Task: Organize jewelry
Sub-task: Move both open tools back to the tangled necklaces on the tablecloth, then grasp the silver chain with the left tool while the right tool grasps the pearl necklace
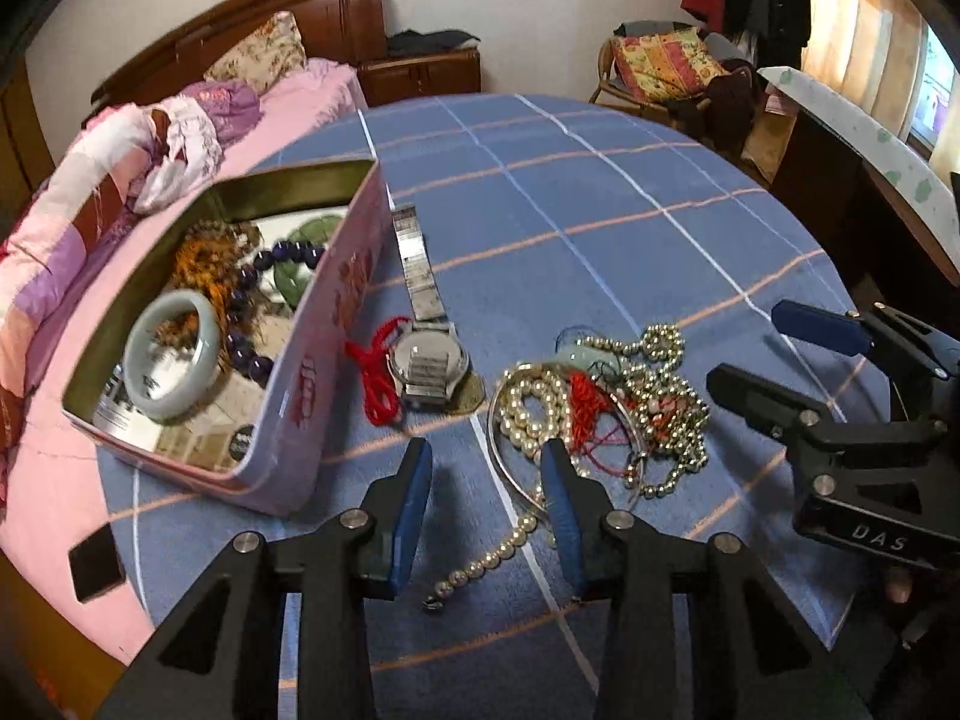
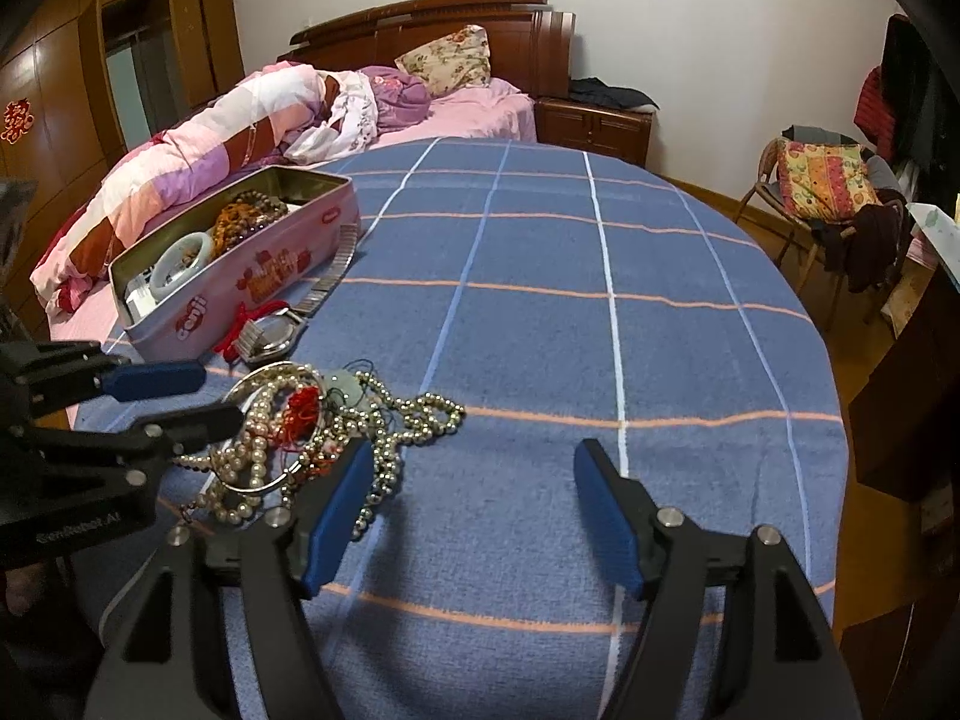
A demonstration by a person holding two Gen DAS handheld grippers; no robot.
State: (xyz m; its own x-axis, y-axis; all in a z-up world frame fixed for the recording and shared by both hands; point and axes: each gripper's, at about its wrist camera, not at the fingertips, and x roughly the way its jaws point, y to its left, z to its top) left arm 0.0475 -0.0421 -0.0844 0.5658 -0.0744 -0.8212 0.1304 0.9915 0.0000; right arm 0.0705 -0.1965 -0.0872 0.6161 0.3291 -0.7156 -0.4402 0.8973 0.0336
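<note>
sorting step, tin (image 1: pixel 312 360) part filled; left gripper (image 1: pixel 487 468) and right gripper (image 2: pixel 474 468) both apart, empty; next probably pinch a strand from the pile (image 1: pixel 606 402), tangled.

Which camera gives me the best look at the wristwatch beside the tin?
The left wrist view. There the wristwatch lies in plain sight, case and metal band both clear, just right of the pink tin. In the right wrist view it is smaller, off to the left, its band partly hidden behind the tin.
</note>
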